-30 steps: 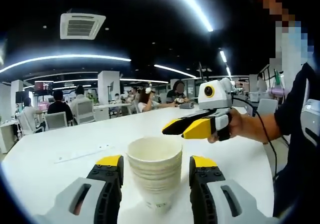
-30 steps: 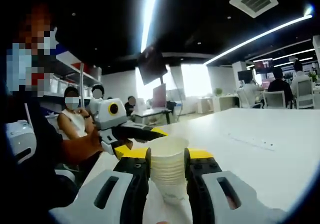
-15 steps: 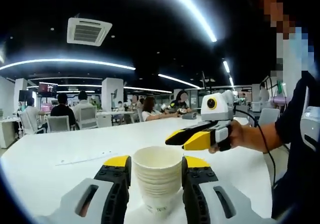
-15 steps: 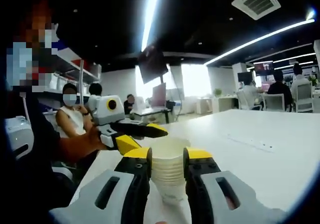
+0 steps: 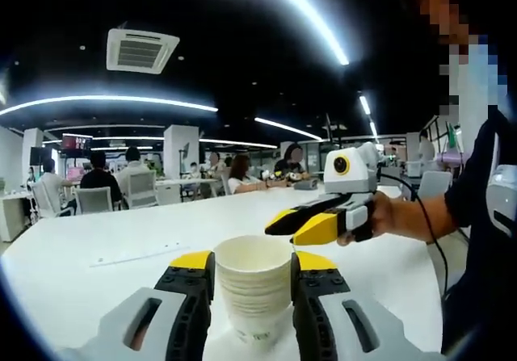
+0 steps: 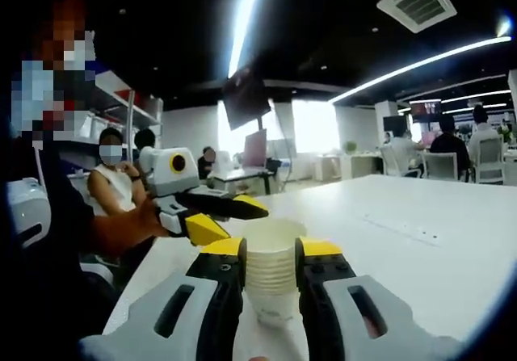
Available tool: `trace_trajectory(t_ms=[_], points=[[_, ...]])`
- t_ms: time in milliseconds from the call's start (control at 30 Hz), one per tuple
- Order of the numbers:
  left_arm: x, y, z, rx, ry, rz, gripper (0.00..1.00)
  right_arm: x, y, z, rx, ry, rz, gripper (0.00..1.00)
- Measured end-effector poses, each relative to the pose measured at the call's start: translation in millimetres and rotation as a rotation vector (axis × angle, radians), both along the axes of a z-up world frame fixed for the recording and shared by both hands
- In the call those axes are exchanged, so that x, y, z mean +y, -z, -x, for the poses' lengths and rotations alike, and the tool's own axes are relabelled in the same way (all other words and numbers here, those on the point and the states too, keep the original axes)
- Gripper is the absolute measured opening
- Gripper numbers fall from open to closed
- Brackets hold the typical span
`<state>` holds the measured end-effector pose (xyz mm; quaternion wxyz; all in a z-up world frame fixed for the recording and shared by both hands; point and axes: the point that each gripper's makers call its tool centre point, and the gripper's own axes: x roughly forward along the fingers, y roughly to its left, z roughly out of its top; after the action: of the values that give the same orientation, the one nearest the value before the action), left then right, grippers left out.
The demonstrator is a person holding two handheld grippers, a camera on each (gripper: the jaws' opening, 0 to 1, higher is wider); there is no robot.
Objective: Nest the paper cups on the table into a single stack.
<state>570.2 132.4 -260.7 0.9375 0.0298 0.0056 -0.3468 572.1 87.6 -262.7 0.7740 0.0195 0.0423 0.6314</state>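
L tongs (image 5: 252,264), grey w/ yellow tips, are closed down to about cup width, both jaws pressed against the sides of the cream-white nested stack of paper cups (image 5: 253,284), so they have hold of it just under the top rim. The stack stands upright on the white surface (image 5: 105,244), mouth up, long axis vertical, base resting on the surface; several rims show layered 1 below another. In the left gripper view the R tongs (image 5: 292,224) come in from the right, held in a person's hand (image 5: 380,216), jaws close together w/ only a thin gap, nothing visible between them, hanging above and beside the stack, not touching it. In the right gripper view, grey jaws w/ yellow tips rise from the bottom and flank the same stack (image 6: 273,276) tight on both sides; a 2nd pair w/ yellow-black tips (image 6: 230,216) enters from the left above the cup rim. The views disagree on which pair holds the stack, so R's hold can't be told.
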Motion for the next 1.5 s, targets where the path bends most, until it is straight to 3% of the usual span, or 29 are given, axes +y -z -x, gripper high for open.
trace_trajectory(t_ms=[867,1300,1500], points=[[0,4.3,-0.5,0.0,-0.003,0.02,0.4,-1,3.8,-1,-0.015,0.014,-0.002,0.25],[6,-1.5,6.4,0.001,-0.017,0.033,0.48,-6,-4.3,0,-0.01,0.028,-0.038,0.31],[9,5.6,12.8,0.012,-0.024,0.031,0.5,-13,0.7,1,0.003,0.038,-0.043,0.37]])
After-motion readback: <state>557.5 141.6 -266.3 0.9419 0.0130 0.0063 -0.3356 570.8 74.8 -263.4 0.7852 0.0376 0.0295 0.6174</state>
